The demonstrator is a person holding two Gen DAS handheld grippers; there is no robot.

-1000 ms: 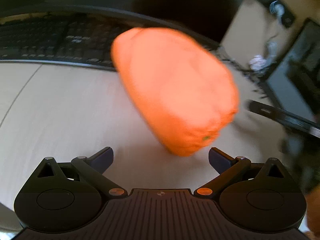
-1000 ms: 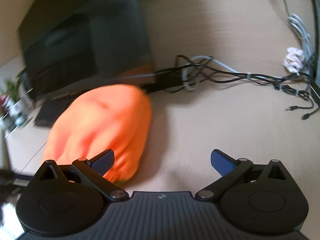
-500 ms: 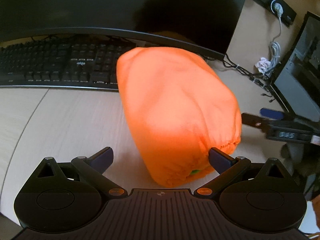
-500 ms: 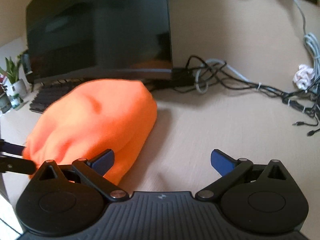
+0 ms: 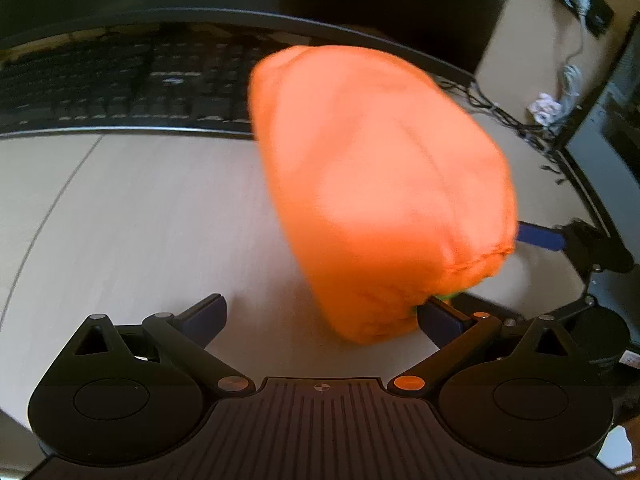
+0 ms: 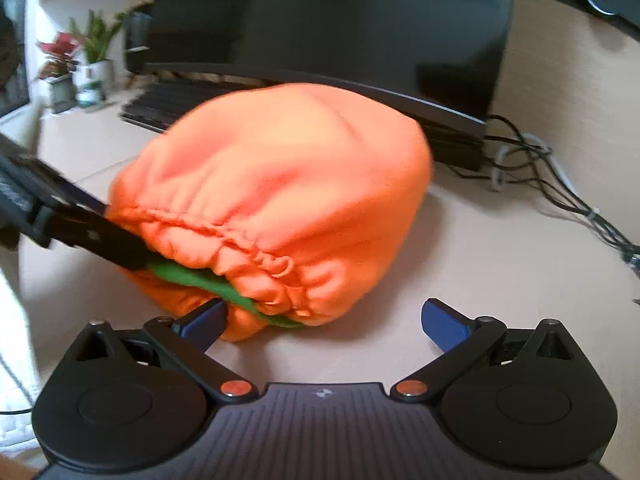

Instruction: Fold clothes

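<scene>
- Orange fleece-like cloth, bundled into a plump rounded mound, sits on the pale wood-grain desk (image 5: 132,216): this orange garment (image 5: 384,184) lies just in front of the keyboard (image 5: 112,92) and the dark monitor (image 6: 328,20).
- The left gripper (image 5: 320,320) stands wide, nothing between its fingers; its right finger touches or nearly touches the bundle's near end, and the mound lies ahead and to the right of its centre line.
- The right gripper (image 6: 324,316) is also spread wide and empty; its left finger sits at the gathered hem, so the mound lies ahead and to the left of it.
- In the left view the bundle's long axis runs from near right to far left, toward the keyboard; both claws meet it at the same near end, about equally close.
- That near end shows a puckered, elastic-looking hem with a green lining (image 6: 208,280) peeking beneath it; the rest is smooth and soft, somewhat blurred.
- Judgement: the compact shape would fit a garment already folded or 1 merely bunched; the pictures cannot settle which.
- Cables (image 6: 560,184) trail at the far right.
</scene>
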